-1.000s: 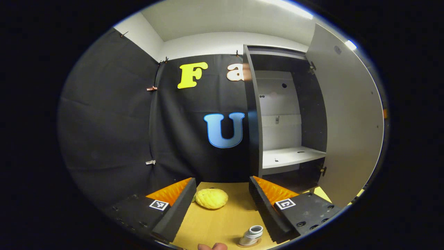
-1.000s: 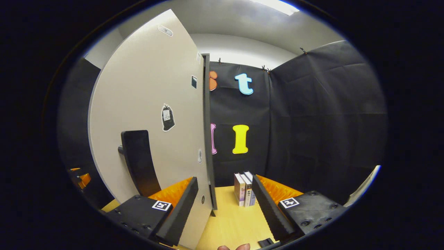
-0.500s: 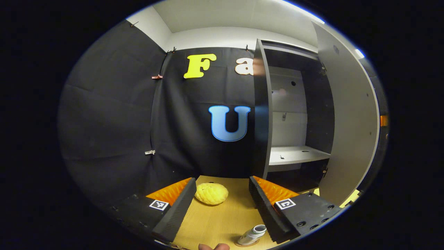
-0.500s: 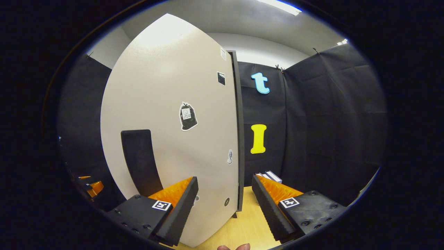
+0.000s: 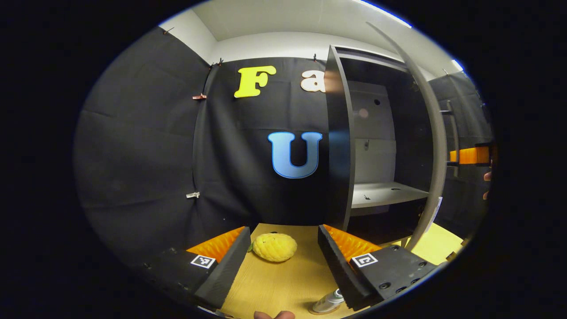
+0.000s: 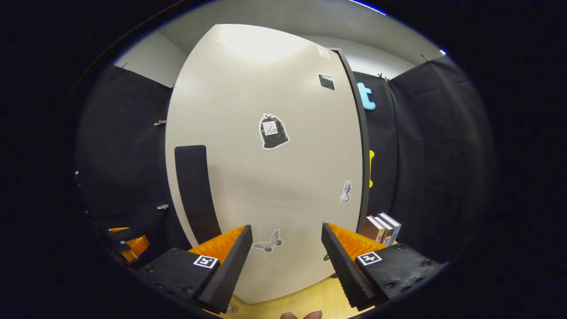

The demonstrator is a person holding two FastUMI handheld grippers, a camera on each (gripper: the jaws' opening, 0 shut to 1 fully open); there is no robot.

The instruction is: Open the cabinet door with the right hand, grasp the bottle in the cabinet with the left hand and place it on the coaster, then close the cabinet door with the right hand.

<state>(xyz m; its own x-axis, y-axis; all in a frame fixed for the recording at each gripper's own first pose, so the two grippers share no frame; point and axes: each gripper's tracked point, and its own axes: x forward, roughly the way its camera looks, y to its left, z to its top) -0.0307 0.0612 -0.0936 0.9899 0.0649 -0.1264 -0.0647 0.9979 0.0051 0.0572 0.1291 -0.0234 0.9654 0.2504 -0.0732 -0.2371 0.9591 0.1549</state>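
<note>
Left gripper (image 5: 283, 261): hovering low over the table (image 5: 283, 283), jaws gaping wide, gripping nothing.
Bottle (image 5: 328, 302): standing on the coaster (image 5: 320, 312) at bottom centre-right of the left gripper view, just beside the right-hand finger.
Right gripper (image 6: 287, 261): facing the door, jaws spread wide, clasping nothing.
Cabinet door (image 6: 270, 168): looming close ahead, centre of the right gripper view; handle (image 6: 195, 190) sitting left of centre.
Cabinet (image 5: 381, 146): standing partly open, right of centre in the left gripper view.

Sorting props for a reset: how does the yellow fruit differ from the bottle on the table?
The yellow fruit is bumpy, rounded and lies far out on the table, between the left tongs' fingers; the bottle is pale, smooth and close by, leaning in the fisheye view on a coaster. Neither is gripped.
</note>
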